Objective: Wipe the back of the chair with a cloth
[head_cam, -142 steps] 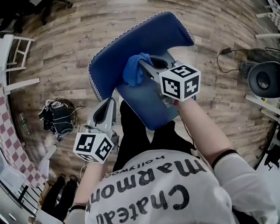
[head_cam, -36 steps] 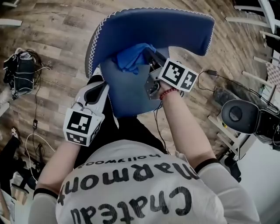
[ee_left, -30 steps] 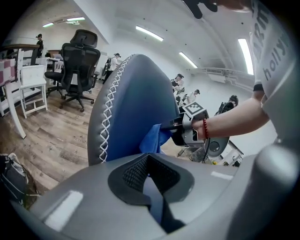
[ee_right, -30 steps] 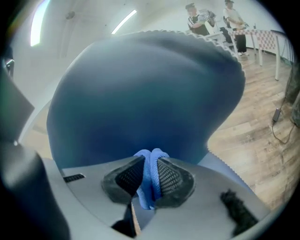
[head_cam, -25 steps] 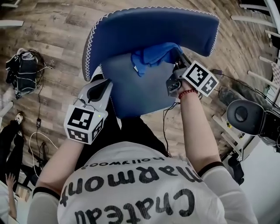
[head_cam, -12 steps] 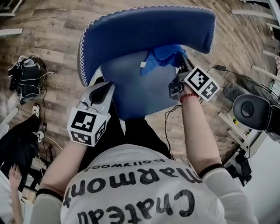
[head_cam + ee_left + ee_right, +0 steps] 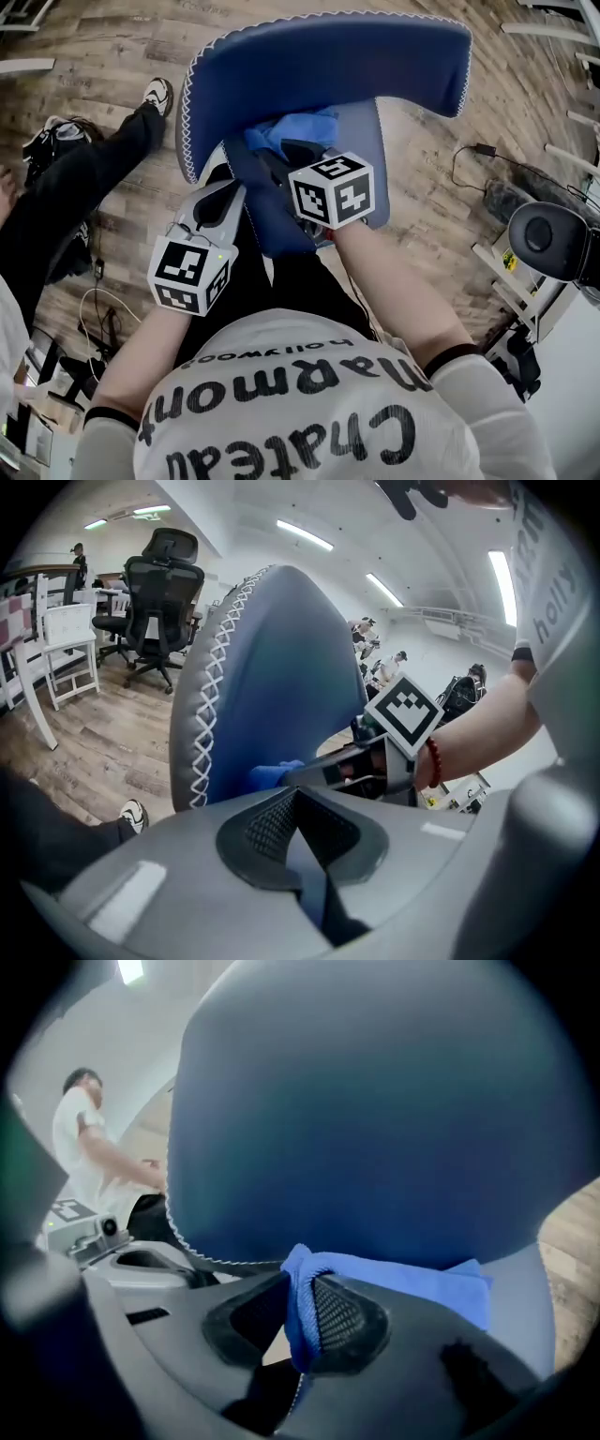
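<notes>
The blue chair with white stitching faces me; its backrest (image 7: 328, 56) curves across the top and its seat (image 7: 361, 127) lies below. A blue cloth (image 7: 281, 131) is pressed against the lower left of the backrest's front, with my right gripper (image 7: 286, 155) shut on it. In the right gripper view the cloth (image 7: 394, 1283) is folded between the jaws of the right gripper (image 7: 300, 1321), under the backrest (image 7: 375, 1119). My left gripper (image 7: 223, 192) is shut and empty by the seat's left edge. The left gripper view shows the left gripper (image 7: 298, 808), the backrest (image 7: 272, 667) and the cloth (image 7: 272, 778).
Another person's dark trouser leg (image 7: 84, 178) and white shoe (image 7: 157, 94) stand on the wooden floor left of the chair. A round black device (image 7: 553, 239) and cables (image 7: 487, 155) lie to the right. Black office chairs (image 7: 159, 583) stand further off.
My right gripper has carried the cloth from the right of the backrest down to its lower left. A person's leg and shoe have come in at the upper left. The left gripper has barely moved.
</notes>
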`<state>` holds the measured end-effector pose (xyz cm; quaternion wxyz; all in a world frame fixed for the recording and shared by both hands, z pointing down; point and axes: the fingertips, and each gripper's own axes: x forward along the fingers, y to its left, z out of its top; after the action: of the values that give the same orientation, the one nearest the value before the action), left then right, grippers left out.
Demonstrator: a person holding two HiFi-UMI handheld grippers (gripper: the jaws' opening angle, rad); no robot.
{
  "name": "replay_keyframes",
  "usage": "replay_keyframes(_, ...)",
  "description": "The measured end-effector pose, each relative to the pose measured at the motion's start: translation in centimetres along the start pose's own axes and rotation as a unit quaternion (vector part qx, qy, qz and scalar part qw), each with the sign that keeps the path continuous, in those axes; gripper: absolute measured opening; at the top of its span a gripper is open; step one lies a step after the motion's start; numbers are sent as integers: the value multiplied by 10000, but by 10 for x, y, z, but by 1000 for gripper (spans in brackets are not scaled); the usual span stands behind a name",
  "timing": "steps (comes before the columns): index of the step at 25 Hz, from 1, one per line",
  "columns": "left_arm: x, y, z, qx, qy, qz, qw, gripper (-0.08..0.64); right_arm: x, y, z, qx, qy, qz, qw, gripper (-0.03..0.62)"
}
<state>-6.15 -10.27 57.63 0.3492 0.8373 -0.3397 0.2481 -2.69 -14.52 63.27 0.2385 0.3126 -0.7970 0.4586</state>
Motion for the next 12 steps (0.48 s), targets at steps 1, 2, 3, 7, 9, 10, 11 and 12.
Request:
replay_keyframes(1,-1,2,-2,-45,2,18,10000,9,8,12,-5,-45,157,238,9996,69)
replay_keyframes(2,-2,4,-4,-80,10,34,10000,9,15,22,-10,-58,302,453,9985,69)
replay_keyframes(3,-3,5,-6,-99,22,51,9999,8,20,30,-15,-64,422,625,9971,69)
replay_keyframes(7,-9,8,-9,-107,39,103,9999,8,27,37,-16,-163,523,709,9960,69)
replay_keyframes(9,-9,9,-9,-111,37,116,9999,8,25,23,-9,-89,347,518,9980,69)
replay_keyframes(10,-9,10,-9,-108,39,116,9999,9,23,15,-4,19,212,414,9989,69)
replay_keyframes(11,-10,10,-9,-103,43,115,9999,8,21,5,2,163,59,312,9994,69)
replay_keyframes(12,-10,11,-9,-96,49,112,9999,9,17,-4,7,324,-100,207,9992,68)
